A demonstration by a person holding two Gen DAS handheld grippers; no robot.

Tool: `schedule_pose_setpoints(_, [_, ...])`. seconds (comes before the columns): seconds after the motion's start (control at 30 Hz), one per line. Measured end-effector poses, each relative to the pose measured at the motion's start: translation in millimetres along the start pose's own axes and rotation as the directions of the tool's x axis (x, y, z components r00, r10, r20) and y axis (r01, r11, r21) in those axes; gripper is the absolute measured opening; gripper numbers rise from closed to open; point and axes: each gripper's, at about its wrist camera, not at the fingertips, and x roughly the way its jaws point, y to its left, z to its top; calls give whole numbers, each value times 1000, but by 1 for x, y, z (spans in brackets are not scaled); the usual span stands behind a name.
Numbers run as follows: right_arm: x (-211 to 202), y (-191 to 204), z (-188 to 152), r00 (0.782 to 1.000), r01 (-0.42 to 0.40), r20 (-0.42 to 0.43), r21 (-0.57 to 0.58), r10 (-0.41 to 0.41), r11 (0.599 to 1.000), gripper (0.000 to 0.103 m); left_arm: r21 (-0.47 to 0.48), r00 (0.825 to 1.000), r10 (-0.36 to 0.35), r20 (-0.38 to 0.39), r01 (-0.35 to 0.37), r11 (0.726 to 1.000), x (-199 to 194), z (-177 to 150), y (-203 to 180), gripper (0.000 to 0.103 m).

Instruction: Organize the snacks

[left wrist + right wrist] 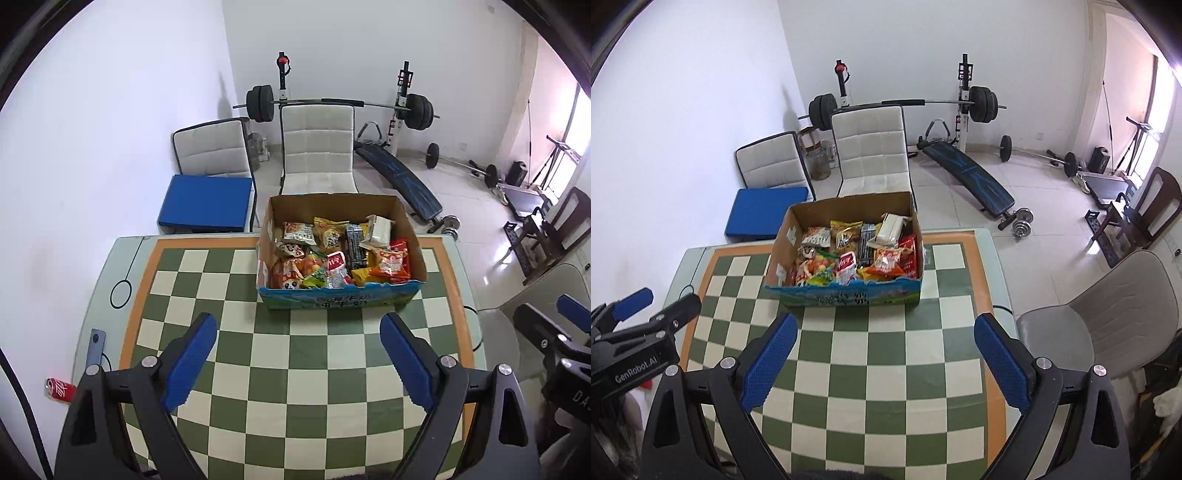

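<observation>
A cardboard box (338,295) (846,297) with a blue printed front stands at the far side of the green-and-cream checkered table (295,369) (879,369). Several snack packets (340,254) (857,254) fill it, red, orange, yellow and black ones. My left gripper (299,332) hangs open above the table, short of the box, with nothing between its blue pads. My right gripper (886,332) is open too, empty, in front of the box. Each gripper shows at the other view's edge: the right gripper (554,332) and the left gripper (646,314).
Two white chairs (317,147) and a blue cushion (207,201) stand behind the table. A barbell rack (340,103), bench and weights fill the floor beyond. A grey chair (1108,317) is at the table's right. A red can (59,389) lies at the left.
</observation>
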Motion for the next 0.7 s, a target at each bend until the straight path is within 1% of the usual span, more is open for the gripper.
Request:
schedule_pose_setpoints(0.27, [24, 4, 18, 1000, 20, 19, 6, -20, 1000, 99, 0, 1000, 15, 14, -15, 1000, 19, 10, 0, 91])
schedule_pose_setpoints(0.4, [37, 6, 24, 999, 29, 15, 6, -29, 1000, 99, 4, 1000, 21, 19, -21, 1000, 27, 14, -1, 91])
schedule_pose_setpoints(0.7, [57, 10, 33, 999, 44, 13, 5, -44, 999, 99, 6, 1000, 22, 3, -22, 1000, 40, 18, -3, 91])
